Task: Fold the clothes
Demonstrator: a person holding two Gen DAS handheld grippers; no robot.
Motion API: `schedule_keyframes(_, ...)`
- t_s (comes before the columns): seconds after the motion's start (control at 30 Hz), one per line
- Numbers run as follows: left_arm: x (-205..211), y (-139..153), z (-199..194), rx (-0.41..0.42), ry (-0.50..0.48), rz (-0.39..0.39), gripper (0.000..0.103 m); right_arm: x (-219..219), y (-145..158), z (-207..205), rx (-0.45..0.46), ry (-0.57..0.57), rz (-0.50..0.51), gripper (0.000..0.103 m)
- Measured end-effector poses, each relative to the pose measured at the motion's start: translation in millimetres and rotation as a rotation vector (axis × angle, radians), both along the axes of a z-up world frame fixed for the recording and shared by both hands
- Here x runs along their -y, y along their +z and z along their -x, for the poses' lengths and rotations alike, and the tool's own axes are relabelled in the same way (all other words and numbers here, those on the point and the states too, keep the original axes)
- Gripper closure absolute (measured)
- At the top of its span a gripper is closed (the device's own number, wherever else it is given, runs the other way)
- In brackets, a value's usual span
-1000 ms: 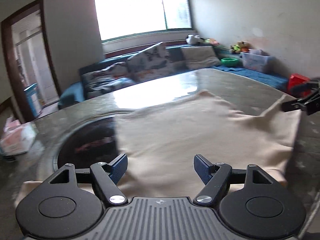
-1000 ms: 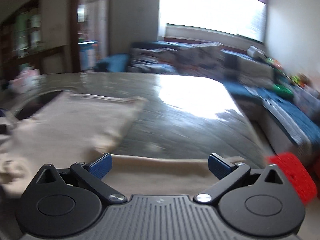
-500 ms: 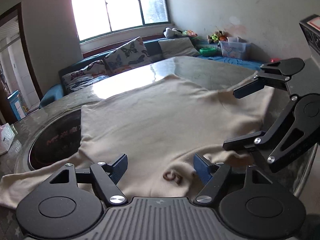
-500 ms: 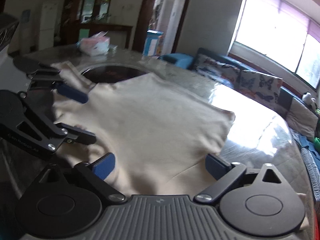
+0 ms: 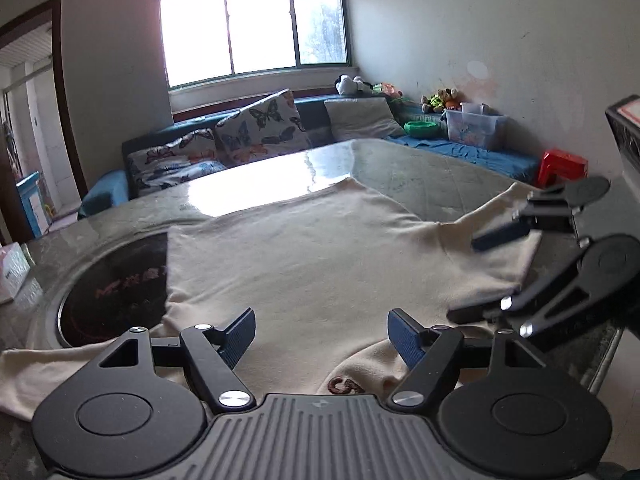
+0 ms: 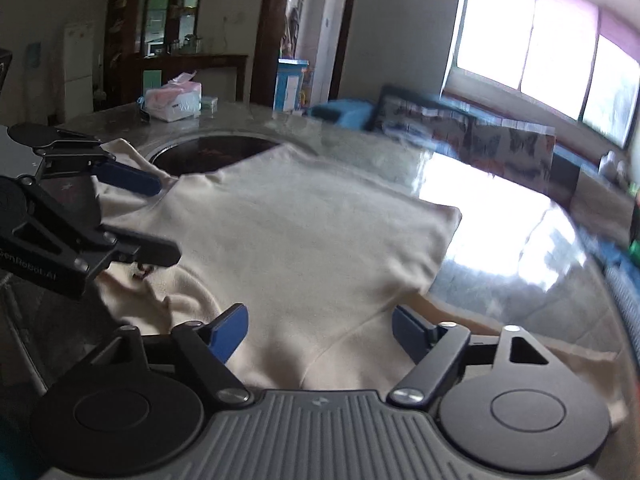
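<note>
Glossy stone bench (image 5: 420,176) under a bright window, sofa behind. Dark round inset (image 5: 116,280) at left of the left wrist view, partly covered by cream garment (image 5: 320,256) spread flat mid-frame. Left gripper (image 5: 322,334) at bottom centre, spread wide over the collar. Right gripper (image 6: 320,330) at right edge, likewise spread, over one sleeve.

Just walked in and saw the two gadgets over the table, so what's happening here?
A person is about to fold a cream shirt spread flat on the marble table, partly covering a round dark inset. The left gripper and right gripper both hover over the near edge with jaws open, gripping nothing. No fold is made yet.
</note>
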State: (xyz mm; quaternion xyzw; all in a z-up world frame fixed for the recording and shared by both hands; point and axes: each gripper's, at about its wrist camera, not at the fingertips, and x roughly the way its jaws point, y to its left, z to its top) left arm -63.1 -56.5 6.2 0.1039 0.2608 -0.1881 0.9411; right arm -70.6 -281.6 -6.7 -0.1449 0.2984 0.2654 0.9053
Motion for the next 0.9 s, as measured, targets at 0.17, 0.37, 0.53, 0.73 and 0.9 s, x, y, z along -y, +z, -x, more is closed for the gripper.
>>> schedule_keyframes(0.17, 5, -12, -2, -0.037, -0.018, -0.023, 0.027, 16, 1, -4, -0.041, -0.021, -0.052, 0.028)
schedule_keyframes(0.37, 5, -16, -4, -0.052, -0.009, -0.033, 0.027, 22, 14, -35, -0.046, -0.024, -0.117, 0.028)
schedule_keyframes(0.53, 3, -19, -2, -0.059, -0.009, -0.035, 0.026, 31, 3, -59, -0.093, -0.068, -0.142, 0.028)
schedule_keyframes(0.73, 3, -19, -5, -0.068, -0.006, -0.025, 0.024, 57, 2, -57, -0.072, -0.137, -0.168, 0.027)
schedule_keyframes(0.9, 1, -18, -5, -0.071, -0.005, -0.023, 0.024, 87, 0, -58, -0.061, -0.234, -0.162, 0.024)
